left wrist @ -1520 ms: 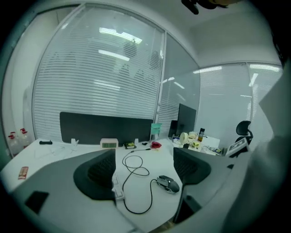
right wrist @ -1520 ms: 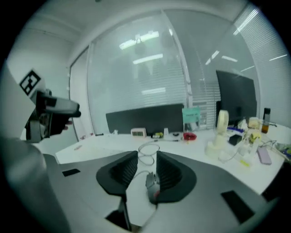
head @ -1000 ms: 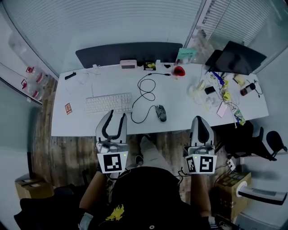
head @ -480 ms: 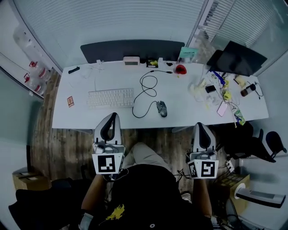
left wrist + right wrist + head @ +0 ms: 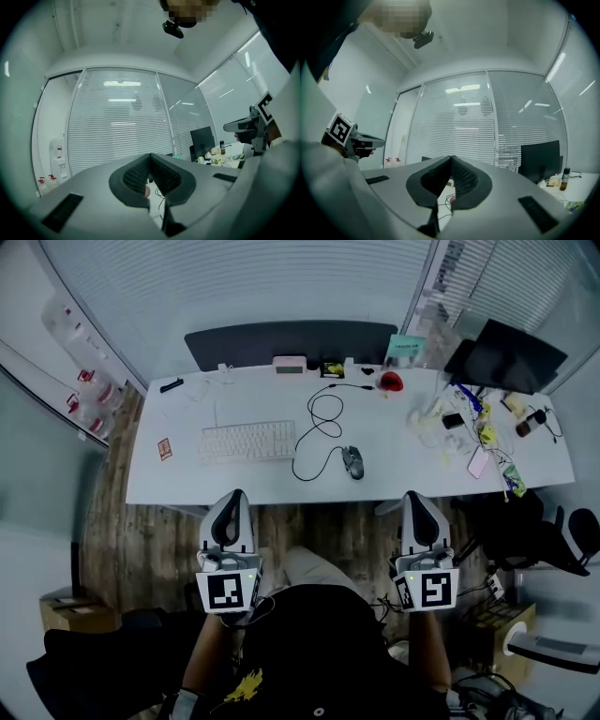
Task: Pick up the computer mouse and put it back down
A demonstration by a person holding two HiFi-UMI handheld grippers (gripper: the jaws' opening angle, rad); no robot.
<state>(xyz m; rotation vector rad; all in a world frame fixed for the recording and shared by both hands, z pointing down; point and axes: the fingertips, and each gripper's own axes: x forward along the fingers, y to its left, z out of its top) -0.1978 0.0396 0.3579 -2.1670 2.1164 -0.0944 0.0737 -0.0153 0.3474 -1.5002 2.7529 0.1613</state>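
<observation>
Largely, closed jaws hiding desk [image 5: 178,479], mouse [image 5: 352,462] tiny

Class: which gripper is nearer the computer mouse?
Right. The right gripper hangs short of the desk edge, slightly right of the mouse; the left gripper sits farther left, before the keyboard.

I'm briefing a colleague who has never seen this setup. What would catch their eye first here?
Probably the long white desk across the head view, with the grey computer mouse near its front edge trailing a looping black cable. Then the left gripper and right gripper, both shut and empty, held short of the desk above the wooden floor.
</observation>
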